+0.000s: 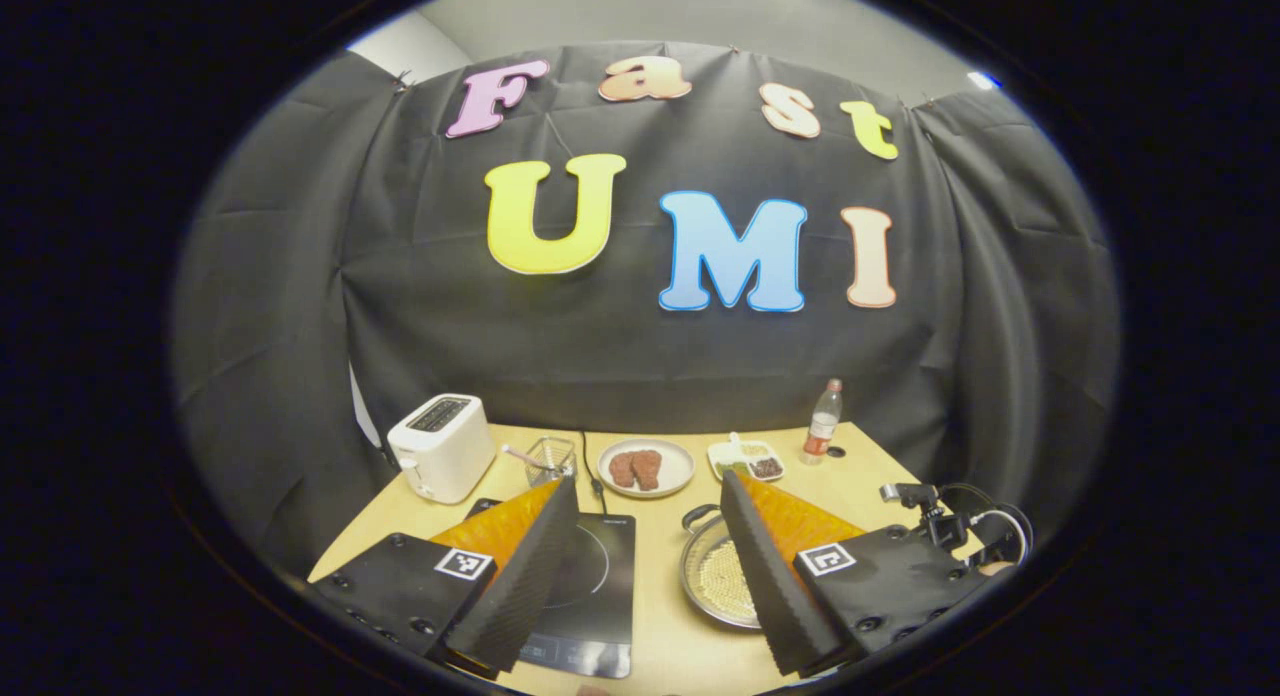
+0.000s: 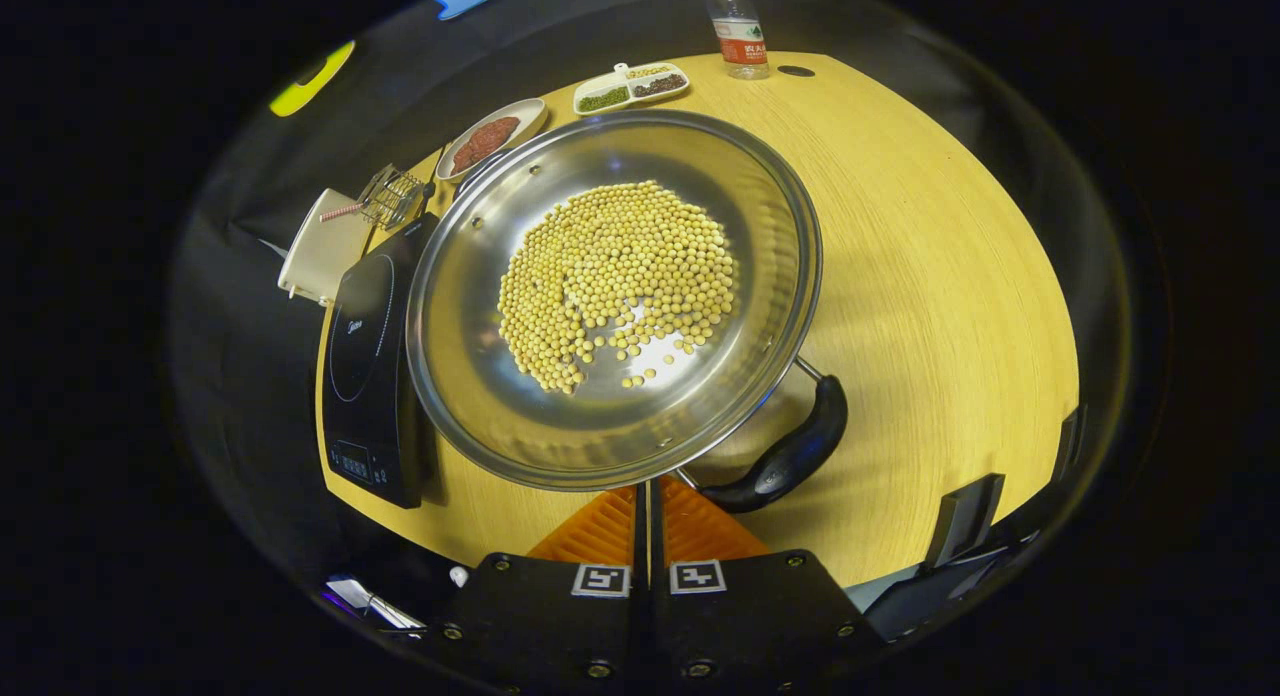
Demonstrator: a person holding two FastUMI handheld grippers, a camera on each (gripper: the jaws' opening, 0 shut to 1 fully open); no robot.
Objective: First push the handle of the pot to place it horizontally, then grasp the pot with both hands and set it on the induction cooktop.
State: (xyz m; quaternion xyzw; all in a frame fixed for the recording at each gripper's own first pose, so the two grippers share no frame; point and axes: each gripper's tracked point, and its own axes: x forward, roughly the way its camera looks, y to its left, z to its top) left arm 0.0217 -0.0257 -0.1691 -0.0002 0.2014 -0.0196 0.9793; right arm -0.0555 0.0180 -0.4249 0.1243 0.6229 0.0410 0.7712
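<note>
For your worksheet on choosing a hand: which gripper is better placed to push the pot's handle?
Right. The right gripper, shut, sits beside the curved black handle of the steel bean-filled pot; the left gripper hangs open farther back.

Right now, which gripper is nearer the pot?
Right. The right gripper, jaws closed, sits at the pot rim beside its handle. The left gripper, jaws open, is held back above the table, pot ahead.
</note>
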